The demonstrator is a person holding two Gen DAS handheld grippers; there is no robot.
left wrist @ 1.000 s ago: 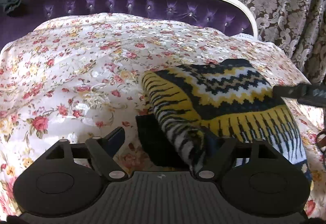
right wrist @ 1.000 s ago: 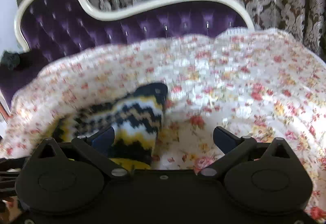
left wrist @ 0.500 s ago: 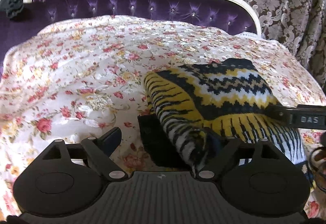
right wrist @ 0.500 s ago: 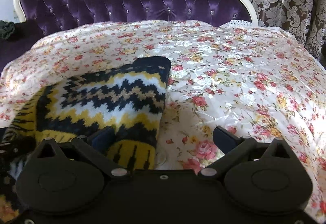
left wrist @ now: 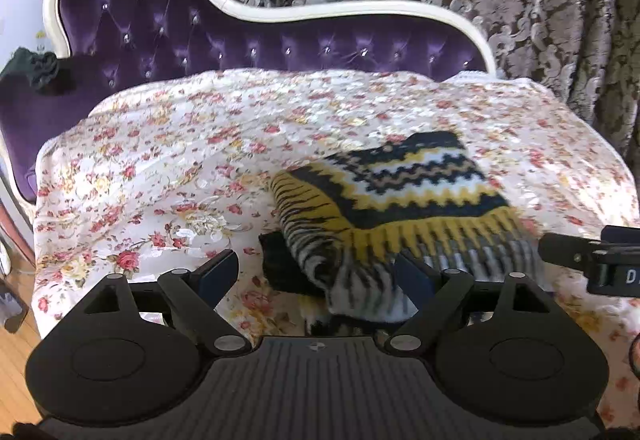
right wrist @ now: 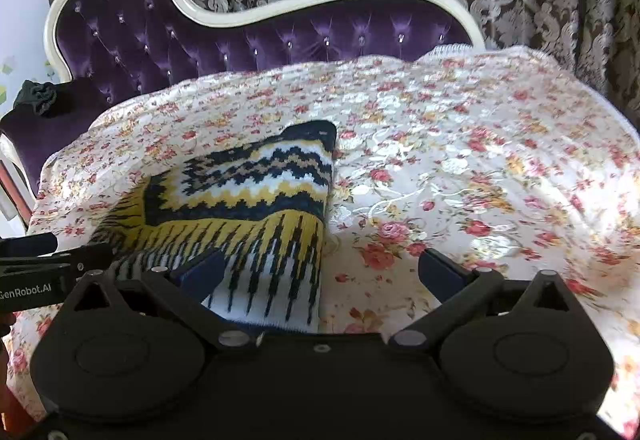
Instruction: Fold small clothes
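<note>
A folded knit sweater [left wrist: 400, 196] in yellow, black and white zigzags lies on the floral sheet [left wrist: 180, 160]. In the right wrist view the sweater [right wrist: 256, 200] lies left of centre. My left gripper [left wrist: 316, 272] is open, its right finger against the sweater's near left fold, holding nothing. My right gripper [right wrist: 320, 272] is open, its left finger over the sweater's near right corner. A dark inner layer [left wrist: 280, 264] shows under the fold.
The sheet covers a purple tufted chaise [left wrist: 200, 36] with a cream frame. Patterned curtains [left wrist: 540, 0] hang behind. A dark cloth [left wrist: 34, 66] sits on the chaise's left arm. Wooden floor [left wrist: 16, 340] shows at the lower left.
Both grippers have pulled back and up from the sweater, so more of the chaise and sheet shows. The sweater stays folded in place.
</note>
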